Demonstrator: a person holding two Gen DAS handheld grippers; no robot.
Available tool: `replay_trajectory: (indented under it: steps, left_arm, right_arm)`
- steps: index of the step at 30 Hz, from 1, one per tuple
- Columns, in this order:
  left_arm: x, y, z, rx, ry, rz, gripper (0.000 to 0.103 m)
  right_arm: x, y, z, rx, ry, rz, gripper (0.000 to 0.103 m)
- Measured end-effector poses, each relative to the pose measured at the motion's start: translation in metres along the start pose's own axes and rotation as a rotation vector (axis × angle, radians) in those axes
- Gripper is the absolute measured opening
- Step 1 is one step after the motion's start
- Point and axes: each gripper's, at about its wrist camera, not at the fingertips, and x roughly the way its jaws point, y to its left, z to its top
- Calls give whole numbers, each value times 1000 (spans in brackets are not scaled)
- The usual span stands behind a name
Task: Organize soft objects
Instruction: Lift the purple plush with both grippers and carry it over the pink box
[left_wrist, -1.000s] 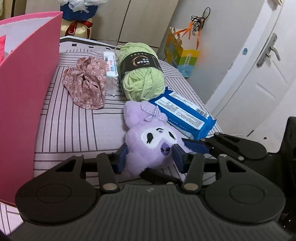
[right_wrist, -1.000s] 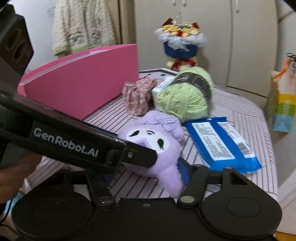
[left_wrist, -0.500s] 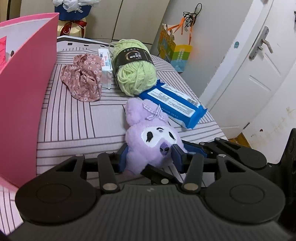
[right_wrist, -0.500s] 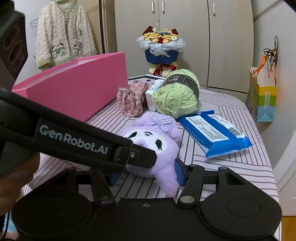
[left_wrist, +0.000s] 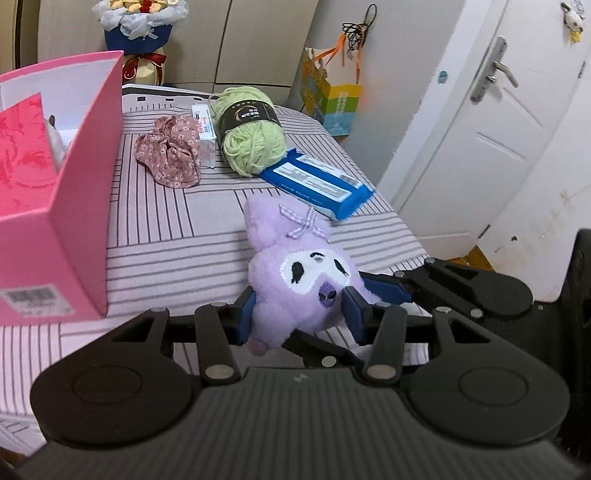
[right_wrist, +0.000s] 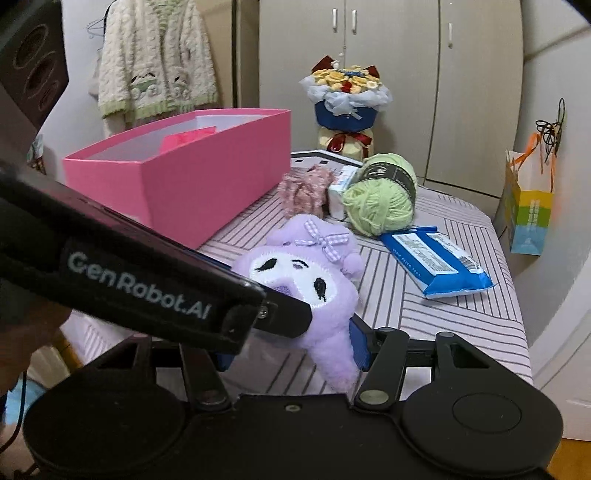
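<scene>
The purple plush toy (left_wrist: 295, 280) is being held above the striped cover (left_wrist: 166, 258), clamped by both grippers at once: the left gripper (left_wrist: 299, 310) is squeezing its head from either side, while the right gripper (right_wrist: 295, 339) is pinching its lower body, with the left one crossing in front of it in the right wrist view. The toy's long axis is running from the bowed ears, pointing away toward the far end of the surface, down to the tail hanging near the right gripper's base. The pink box (left_wrist: 74, 206), open on top, is sitting off to the left of the toy, nearer the left hand, so I judge the carry is heading that way. Farther back, the green yarn ball (left_wrist: 251, 140), the floral fabric piece (left_wrist: 170, 155) and the blue wipes pack (left_wrist: 317, 184) are lying close together, well apart from the toy, with cabinets and a white door beyond
</scene>
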Motion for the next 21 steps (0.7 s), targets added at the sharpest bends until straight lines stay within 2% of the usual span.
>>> replay_trajectory:
  steps: [8, 13, 21]
  left_arm:
    - [-37, -2, -10, 20, 24, -21, 48]
    - [-71, 6, -6, 18, 0, -42, 48]
    - [-119, 15, 2, 72, -101, 20, 48]
  right_arm:
    - [-29, 27, 14, -102, 43, 18, 63]
    - [-51, 46, 28, -162, -16, 43, 64]
    - [-60, 66, 58, -171, -114, 99, 64]
